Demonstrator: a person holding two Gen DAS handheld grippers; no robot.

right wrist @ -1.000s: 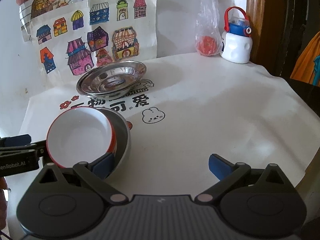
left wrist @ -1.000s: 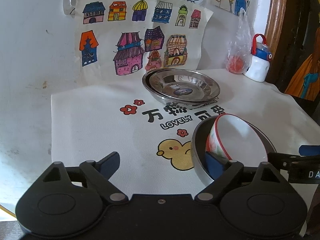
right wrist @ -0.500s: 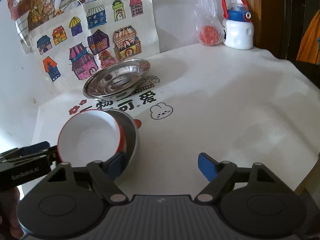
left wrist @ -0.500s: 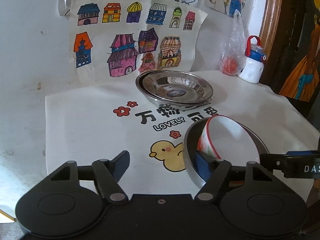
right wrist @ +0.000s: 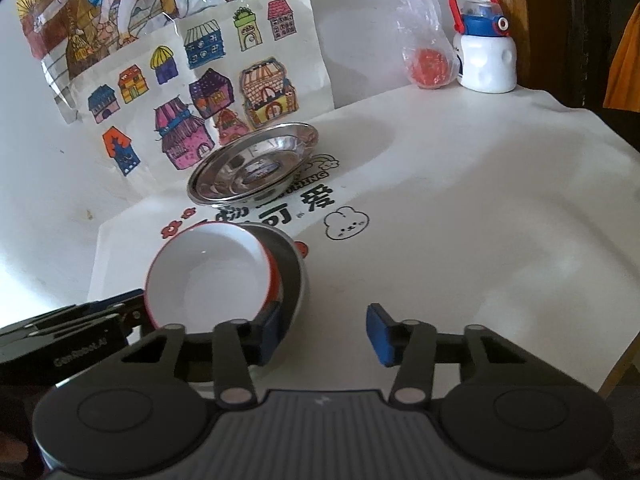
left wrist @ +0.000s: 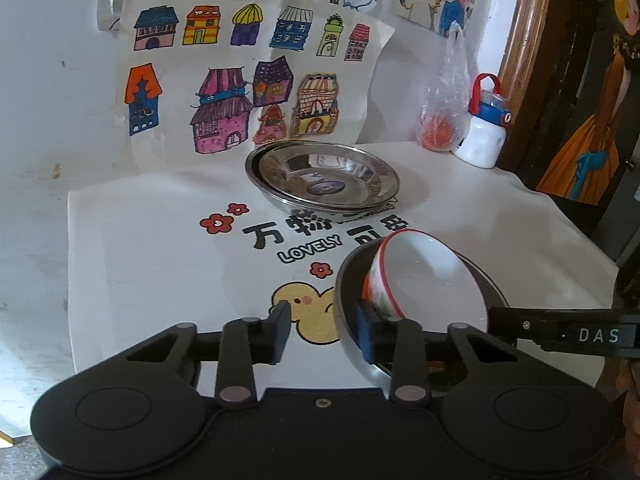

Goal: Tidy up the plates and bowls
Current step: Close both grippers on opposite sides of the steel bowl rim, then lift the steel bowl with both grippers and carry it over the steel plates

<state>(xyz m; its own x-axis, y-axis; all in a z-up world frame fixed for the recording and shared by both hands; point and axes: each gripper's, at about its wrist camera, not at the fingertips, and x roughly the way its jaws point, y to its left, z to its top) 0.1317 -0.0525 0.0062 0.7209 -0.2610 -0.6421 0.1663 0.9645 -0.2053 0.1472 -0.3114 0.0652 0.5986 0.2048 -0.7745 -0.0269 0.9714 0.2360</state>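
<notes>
Both grippers straddle the near rim of the metal bowl [left wrist: 352, 280], where the white bowl [left wrist: 424, 280] leans tilted inside. My left gripper [left wrist: 322, 330] stands half spread, 1 finger outside the rim and 1 inside, touching the white bowl; whether it grips yet I cannot tell. My right gripper [right wrist: 324, 330] is spread wider, its left finger [right wrist: 268, 328] against that rim. Best, I judge, to steady the rim and settle the white bowl flat. Beyond the metal bowl, the steel plates [right wrist: 256, 164] sit stacked.
</notes>
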